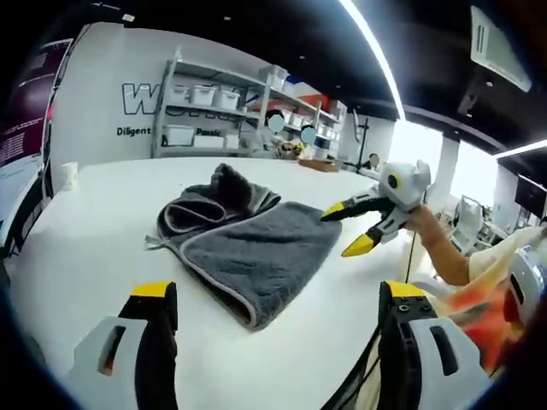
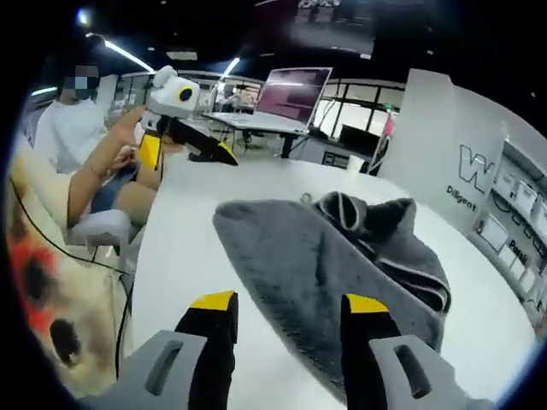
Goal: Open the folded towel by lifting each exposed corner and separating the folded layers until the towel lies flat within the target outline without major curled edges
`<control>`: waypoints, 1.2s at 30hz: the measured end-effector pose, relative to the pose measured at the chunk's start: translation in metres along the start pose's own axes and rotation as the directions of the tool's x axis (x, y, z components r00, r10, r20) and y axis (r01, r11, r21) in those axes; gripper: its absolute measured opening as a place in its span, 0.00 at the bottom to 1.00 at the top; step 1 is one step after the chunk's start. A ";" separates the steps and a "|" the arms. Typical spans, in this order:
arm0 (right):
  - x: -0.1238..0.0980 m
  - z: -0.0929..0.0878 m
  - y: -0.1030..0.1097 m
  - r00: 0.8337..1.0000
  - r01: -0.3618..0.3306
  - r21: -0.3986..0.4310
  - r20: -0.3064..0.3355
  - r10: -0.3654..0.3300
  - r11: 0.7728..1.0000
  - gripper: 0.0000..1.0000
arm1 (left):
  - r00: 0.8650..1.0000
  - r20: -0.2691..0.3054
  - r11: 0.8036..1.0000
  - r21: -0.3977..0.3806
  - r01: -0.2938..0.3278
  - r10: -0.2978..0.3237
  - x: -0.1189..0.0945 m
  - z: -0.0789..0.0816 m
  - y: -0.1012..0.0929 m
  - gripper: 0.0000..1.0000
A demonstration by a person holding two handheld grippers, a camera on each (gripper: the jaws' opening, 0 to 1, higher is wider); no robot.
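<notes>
Left gripper view: the grey terry towel with pale stitched edging sits on the white table, dead centre of the picture, partly folded. One flat flap spreads toward four o'clock, its folded edge running down to a rounded corner at about six o'clock; a bunched, rumpled heap rises at the eleven o'clock end. The left gripper, grey-bodied with black jaws and yellow tips, comes up from the bottom with jaws spread wide and nothing between them, short of the towel's near corner. Over at three o'clock the right gripper reaches in, a hand behind it; its yellow-tipped jaws are parted, the upper tip right at the towel's far edge, though whether it touches the cloth I cannot tell. Beyond the table, metal shelving with white storage bins stands at twelve o'clock against a white wall.

Right gripper view: the towel fills the middle, smooth flap running toward nine o'clock, crumpled folds piled at two o'clock. The right gripper hangs released, both yellow tips low over the flap's near edge, gripping nothing. At eleven o'clock the left gripper is held up off the table, jaws apart. An open laptop sits on a far desk at twelve o'clock, and a seated person in a white top is at ten o'clock.
</notes>
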State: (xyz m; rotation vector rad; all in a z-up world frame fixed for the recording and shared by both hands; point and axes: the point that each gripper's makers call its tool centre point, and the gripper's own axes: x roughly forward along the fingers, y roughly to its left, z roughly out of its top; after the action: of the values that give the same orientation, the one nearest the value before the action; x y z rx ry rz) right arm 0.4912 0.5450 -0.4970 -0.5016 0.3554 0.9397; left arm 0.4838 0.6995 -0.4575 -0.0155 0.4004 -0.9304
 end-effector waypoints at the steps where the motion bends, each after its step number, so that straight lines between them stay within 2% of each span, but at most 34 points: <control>1: 0.005 0.000 0.004 1.000 -0.013 -0.010 -0.008 0.013 1.000 0.36 | 1.000 -0.002 1.000 0.001 -0.001 0.001 0.000 0.000 0.000 0.95; 4: 0.013 -0.001 0.011 0.999 -0.035 -0.018 -0.018 0.035 0.999 0.30 | 1.000 -0.003 1.000 0.003 -0.001 0.001 -0.001 0.000 0.001 0.95; 7: 0.023 -0.006 0.013 0.998 -0.045 0.011 -0.033 0.045 0.999 0.26 | 1.000 -0.010 1.000 0.003 0.004 -0.004 0.000 -0.001 0.001 0.95; 11: 0.029 -0.011 0.018 0.997 -0.054 0.007 -0.050 0.054 0.999 0.15 | 1.000 -0.017 1.000 0.002 0.008 -0.008 0.001 -0.003 0.000 0.94; 14: 0.031 -0.013 0.016 0.997 -0.052 0.002 -0.062 0.052 0.999 0.14 | 1.000 -0.020 1.000 0.002 0.005 -0.005 0.001 -0.003 -0.001 0.92; 17: 0.031 -0.018 0.010 0.996 -0.033 -0.001 -0.082 0.033 0.999 0.08 | 1.000 -0.011 1.000 0.002 0.007 -0.007 0.000 -0.001 -0.002 0.92; 29: 0.029 -0.020 0.005 0.996 -0.043 0.040 -0.073 0.046 0.998 0.02 | 1.000 -0.005 1.000 -0.011 0.006 -0.006 -0.002 0.000 0.000 0.90; 36: 0.018 -0.029 0.001 0.997 -0.034 0.063 -0.071 0.038 0.997 0.00 | 1.000 0.014 1.000 -0.022 -0.011 0.012 -0.006 0.003 0.003 0.88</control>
State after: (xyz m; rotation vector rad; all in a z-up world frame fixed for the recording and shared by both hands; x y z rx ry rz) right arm 0.4987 0.5418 -0.5301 -0.4750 0.4585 0.9444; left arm 0.4835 0.7056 -0.4532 -0.0402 0.3969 -0.9141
